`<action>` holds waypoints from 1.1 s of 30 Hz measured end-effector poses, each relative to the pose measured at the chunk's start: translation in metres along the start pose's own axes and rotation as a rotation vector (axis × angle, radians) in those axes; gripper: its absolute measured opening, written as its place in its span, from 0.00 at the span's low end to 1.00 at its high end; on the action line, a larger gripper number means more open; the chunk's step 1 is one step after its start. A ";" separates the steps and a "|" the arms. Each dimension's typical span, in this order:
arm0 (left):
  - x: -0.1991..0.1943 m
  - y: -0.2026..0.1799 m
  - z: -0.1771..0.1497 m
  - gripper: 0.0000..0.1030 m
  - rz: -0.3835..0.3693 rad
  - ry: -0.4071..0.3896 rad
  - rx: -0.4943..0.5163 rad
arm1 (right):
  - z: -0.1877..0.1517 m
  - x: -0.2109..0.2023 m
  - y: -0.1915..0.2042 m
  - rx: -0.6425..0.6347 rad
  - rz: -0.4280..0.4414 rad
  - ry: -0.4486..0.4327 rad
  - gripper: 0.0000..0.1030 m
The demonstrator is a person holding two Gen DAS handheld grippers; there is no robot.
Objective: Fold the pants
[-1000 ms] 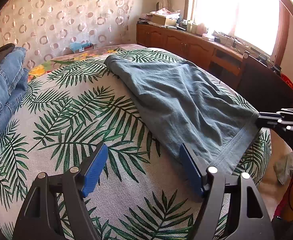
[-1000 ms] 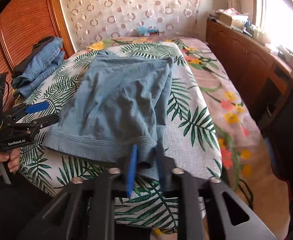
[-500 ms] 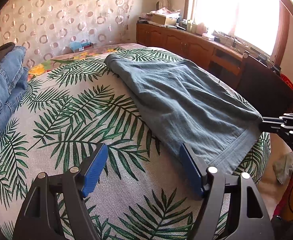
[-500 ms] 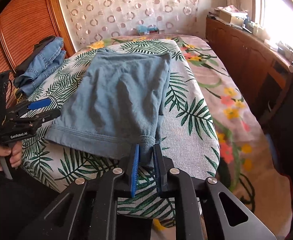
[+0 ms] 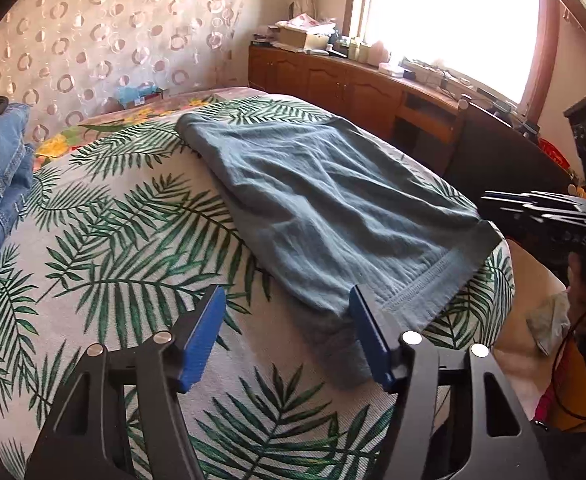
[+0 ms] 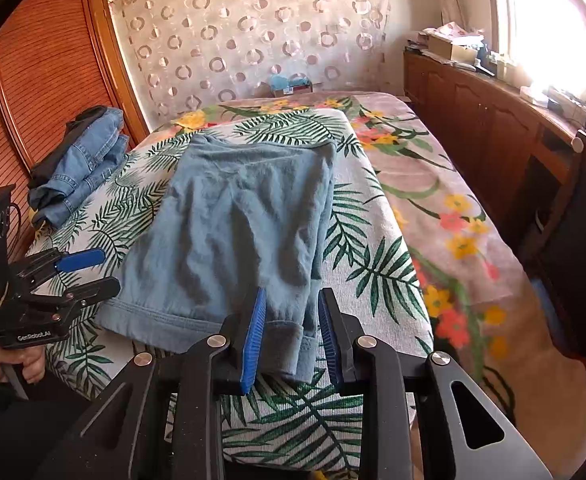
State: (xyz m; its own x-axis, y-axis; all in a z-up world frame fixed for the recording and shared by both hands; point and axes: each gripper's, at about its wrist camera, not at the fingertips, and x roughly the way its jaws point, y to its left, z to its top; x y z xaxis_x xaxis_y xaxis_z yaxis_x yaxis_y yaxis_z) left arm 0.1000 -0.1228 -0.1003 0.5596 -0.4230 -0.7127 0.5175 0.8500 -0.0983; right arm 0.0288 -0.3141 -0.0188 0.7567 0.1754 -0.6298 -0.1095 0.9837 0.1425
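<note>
Item under inspection: blue-grey pants (image 6: 237,224), lying flat on the bed (image 6: 373,264) atop a palm-leaf cover, already doubled leg on leg. Long axis runs from the near hem edge toward 12 o'clock in the right wrist view, far end lying toward the patterned curtain (image 6: 253,32).

Right claw (image 6: 291,332): released, jaws parted, straddling the near right corner of the hem. The cloth sits between the blue pads (image 6: 253,332) but is not pinched; whether either pad touches the fabric cannot be told.

Left claw (image 5: 285,336): released, jaws wide apart, nothing between them except bed cover and the pants' near left corner, which lies just beside its right pad at about 1 o'clock. In the right wrist view the same tool hovers at 9 o'clock, just off the left hem corner.

Governing relation: both hem corners lie directly ahead of their respective claws, at the near end of the long axis. The right is nearer its corner; the left is just short of its own.

Judgement: a grasp of both corners, followed by carrying the hem toward 12 o'clock, appears the fitting next step. The fold across the length is not yet made.

Other: folded jeans (image 6: 77,160) stacked well apart at 10 o'clock.
</note>
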 end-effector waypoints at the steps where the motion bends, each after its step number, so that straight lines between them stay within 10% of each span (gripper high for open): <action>1: 0.001 -0.001 0.000 0.63 -0.005 0.004 0.000 | -0.002 0.003 0.000 -0.001 -0.002 0.006 0.27; 9: 0.006 -0.010 -0.006 0.42 -0.034 0.049 0.025 | 0.001 0.018 -0.009 0.016 -0.004 0.043 0.29; 33: -0.004 -0.014 -0.012 0.52 -0.031 0.077 0.014 | -0.007 0.020 -0.010 0.005 0.019 0.075 0.38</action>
State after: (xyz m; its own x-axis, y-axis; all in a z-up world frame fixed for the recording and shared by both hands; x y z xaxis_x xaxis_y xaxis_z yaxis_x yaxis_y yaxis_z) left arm 0.0829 -0.1293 -0.1040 0.4917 -0.4230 -0.7611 0.5427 0.8324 -0.1120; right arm 0.0411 -0.3202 -0.0382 0.7040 0.1965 -0.6825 -0.1197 0.9800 0.1588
